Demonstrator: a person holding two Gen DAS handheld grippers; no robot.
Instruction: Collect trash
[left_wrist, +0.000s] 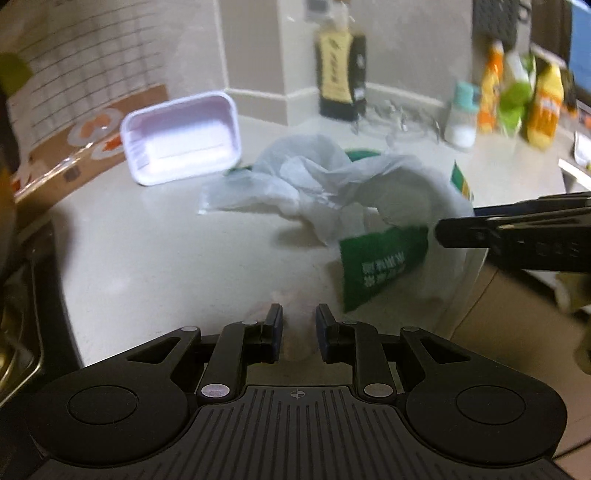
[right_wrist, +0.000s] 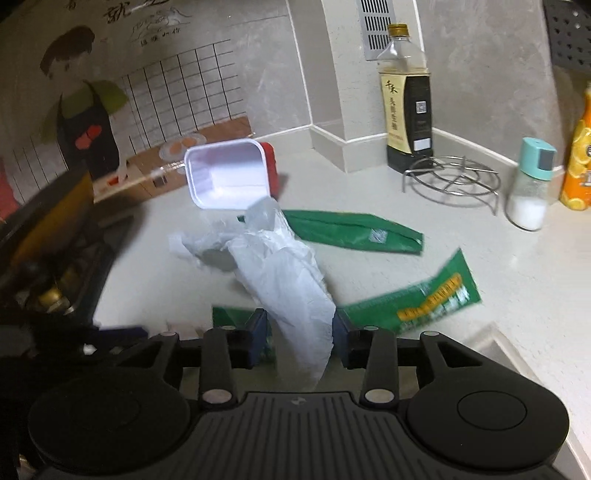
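Observation:
A crumpled white plastic bag lies on the pale counter and rises toward my right gripper. One strip of it runs between that gripper's fingers, which stand apart with a gap on the left side. A green printed piece sits at the bag's front. Two green packets lie flat beyond. A white plastic tray rests tilted at the back. My left gripper is open and empty over bare counter.
A dark sauce bottle, a wire trivet, a salt shaker and an orange bottle stand at the back right. A cardboard box leans on the left wall. The stove is at left.

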